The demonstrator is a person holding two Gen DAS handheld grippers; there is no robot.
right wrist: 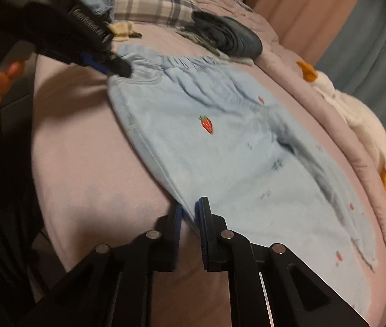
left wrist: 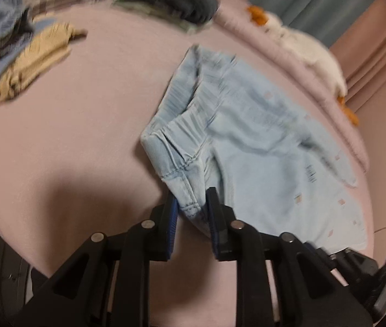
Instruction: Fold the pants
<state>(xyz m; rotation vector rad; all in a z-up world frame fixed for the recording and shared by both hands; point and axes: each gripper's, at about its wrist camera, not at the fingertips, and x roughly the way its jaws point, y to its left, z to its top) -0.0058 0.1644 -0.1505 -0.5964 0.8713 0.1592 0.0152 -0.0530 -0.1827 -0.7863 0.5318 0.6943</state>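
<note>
Denim, pale blue and dotted with small strawberries, is what I have in both grippers: the pants [right wrist: 220, 141] lie spread flat on the pink bed [right wrist: 78, 163], near its side edge where I stand. Their long axis runs along that edge, waistband [left wrist: 184, 114] toward the head of the bed where the plaid pillow [right wrist: 144, 2] is, legs toward the foot.

My left gripper [left wrist: 191, 204] is clamped on the near corner of the waistband, the seam pinched between its blue pads. My right gripper [right wrist: 189, 212] sits further down the same near side seam, at the outer edge of the near leg; its jaws stand close together with the cloth edge between them, and I judge it gripped, though the contact is partly hidden.

So the garment stretches away from both grippers toward the far side of the bed, where the white goose toy [right wrist: 356, 114] lies. Judging by this hold, the coming move is to carry the near side over onto the far leg, halving the pants lengthwise
</note>
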